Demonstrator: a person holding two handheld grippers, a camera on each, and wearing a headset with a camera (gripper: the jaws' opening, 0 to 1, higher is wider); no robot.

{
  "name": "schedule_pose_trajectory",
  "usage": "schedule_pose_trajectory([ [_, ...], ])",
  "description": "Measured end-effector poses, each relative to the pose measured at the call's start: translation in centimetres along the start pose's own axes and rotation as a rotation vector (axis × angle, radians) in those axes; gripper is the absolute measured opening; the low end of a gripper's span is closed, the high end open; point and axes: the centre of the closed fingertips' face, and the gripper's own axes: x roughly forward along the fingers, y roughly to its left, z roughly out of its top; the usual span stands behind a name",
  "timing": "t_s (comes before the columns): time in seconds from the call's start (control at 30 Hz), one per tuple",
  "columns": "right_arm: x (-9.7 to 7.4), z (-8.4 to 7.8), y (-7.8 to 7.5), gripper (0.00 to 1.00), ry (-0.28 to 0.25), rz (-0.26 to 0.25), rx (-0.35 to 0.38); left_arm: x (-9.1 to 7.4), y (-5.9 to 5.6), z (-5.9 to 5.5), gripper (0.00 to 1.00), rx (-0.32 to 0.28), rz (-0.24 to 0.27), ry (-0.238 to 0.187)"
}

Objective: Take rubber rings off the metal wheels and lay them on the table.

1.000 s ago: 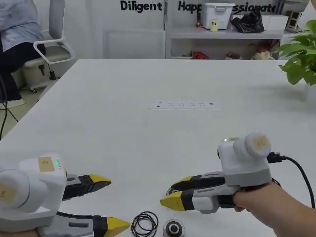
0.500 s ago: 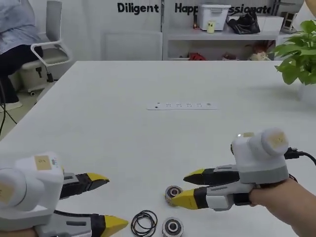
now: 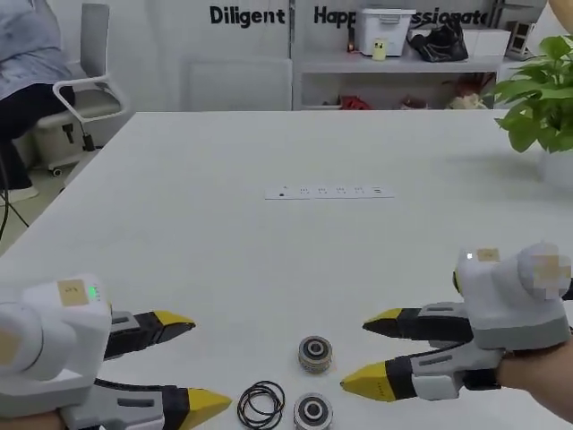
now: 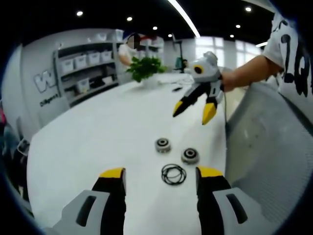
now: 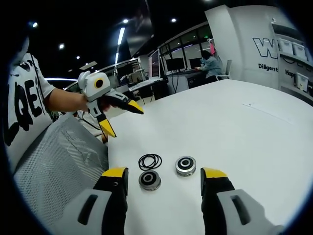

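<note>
Two metal wheels rest on the white table [image 3: 269, 251] near its front edge: one wheel [image 3: 314, 352] further in, the other wheel [image 3: 313, 411] nearer me. A small pile of black rubber rings [image 3: 261, 403] lies just left of the near wheel. My left gripper [image 3: 192, 363] hovers open at the lower left, its yellow tips a short way left of the rings [image 4: 173, 174]. My right gripper [image 3: 374, 353] hovers open at the lower right, tips pointing at the wheels [image 5: 186, 165] [image 5: 149, 179] with nothing between them. The rings [image 5: 149, 160] lie beyond the wheels in the right gripper view.
A flush power-socket strip [image 3: 329, 192] sits mid-table. A potted plant [image 3: 542, 98] stands at the far right edge. An office chair [image 3: 85, 85] with a seated person is at the far left, and shelving [image 3: 403, 63] lines the back wall.
My right gripper has drawn back to the right, away from the wheels, uncovering the further wheel. Its jaws have spread wider. The left gripper has barely moved.
</note>
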Motion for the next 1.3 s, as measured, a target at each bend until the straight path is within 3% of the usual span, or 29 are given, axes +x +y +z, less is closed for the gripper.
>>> schedule_pose_trajectory([
  [0.7,-3.4,-2.1,-0.5,0.68,-0.029,-0.07,-0.025,-0.1,-0.2,-0.2,0.6,-0.006,-0.002,0.004],
  [1.3,-4.0,-3.5,-0.1,0.71,-0.013,-0.096,-0.034,-0.3,-0.4,-0.4,0.6,-0.004,-0.005,0.014],
])
